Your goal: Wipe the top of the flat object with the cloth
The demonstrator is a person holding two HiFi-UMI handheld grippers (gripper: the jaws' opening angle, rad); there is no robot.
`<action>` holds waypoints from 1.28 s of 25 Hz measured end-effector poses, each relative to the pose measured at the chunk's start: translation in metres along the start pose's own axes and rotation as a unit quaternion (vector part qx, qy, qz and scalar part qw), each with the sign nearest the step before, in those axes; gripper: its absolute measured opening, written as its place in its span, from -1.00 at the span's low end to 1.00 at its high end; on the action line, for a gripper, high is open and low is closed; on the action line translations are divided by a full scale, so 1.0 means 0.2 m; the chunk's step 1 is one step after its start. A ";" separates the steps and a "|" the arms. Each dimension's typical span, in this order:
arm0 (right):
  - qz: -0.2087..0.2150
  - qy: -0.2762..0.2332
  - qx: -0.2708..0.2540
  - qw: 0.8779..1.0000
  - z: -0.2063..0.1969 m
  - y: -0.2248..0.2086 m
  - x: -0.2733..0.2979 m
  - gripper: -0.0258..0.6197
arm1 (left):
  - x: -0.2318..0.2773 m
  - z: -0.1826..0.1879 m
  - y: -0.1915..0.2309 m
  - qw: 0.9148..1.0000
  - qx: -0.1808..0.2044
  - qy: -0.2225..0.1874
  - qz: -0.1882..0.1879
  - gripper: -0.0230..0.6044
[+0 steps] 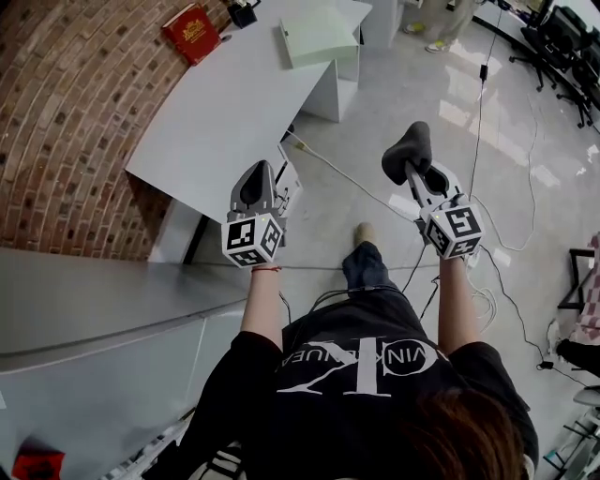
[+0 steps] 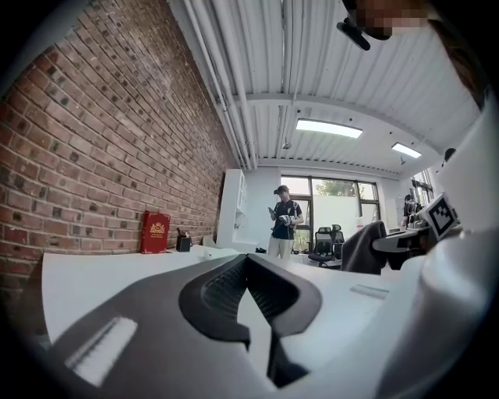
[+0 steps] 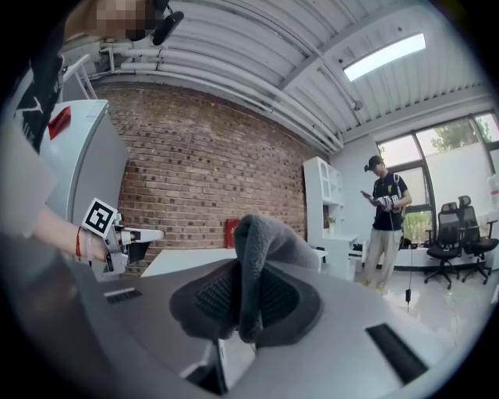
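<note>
Grey cloth (image 1: 407,148) is pinched in the right gripper (image 1: 415,172), away from the white table (image 1: 216,112); a loose pinch may drop it. The left gripper (image 1: 262,185), beside the table, is closed, empty.

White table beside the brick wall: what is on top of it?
A red book and a small black object are at its far end, near a pale green flat box. The left gripper covers the white table's near corner.

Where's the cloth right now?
The cloth is pinched in the right gripper, held up over the floor on the right of the head view, clear of the white table to its left.
</note>
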State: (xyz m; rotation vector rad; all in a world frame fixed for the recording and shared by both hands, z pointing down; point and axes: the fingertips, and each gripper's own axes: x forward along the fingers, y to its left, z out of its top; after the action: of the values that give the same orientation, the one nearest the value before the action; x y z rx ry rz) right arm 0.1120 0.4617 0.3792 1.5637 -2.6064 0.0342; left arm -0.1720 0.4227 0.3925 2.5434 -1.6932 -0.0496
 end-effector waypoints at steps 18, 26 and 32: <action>0.049 0.036 -0.006 0.998 0.02 -0.70 0.76 -0.76 | 0.99 0.03 0.13 0.999 -0.017 0.010 0.036 -0.89; 0.076 0.034 -0.006 0.997 0.01 -0.85 1.03 -0.76 | 1.27 0.00 0.16 0.999 -0.017 0.013 0.040 -0.89; 0.092 0.035 0.003 0.995 -0.01 -0.92 1.17 -0.76 | 1.39 -0.03 0.17 0.999 -0.024 0.015 0.045 -0.89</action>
State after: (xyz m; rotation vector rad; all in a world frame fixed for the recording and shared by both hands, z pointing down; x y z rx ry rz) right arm 0.1655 0.1682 0.3989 1.2938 -2.6879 0.1099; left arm -0.0955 0.1535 0.4074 2.4179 -1.7720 -0.0466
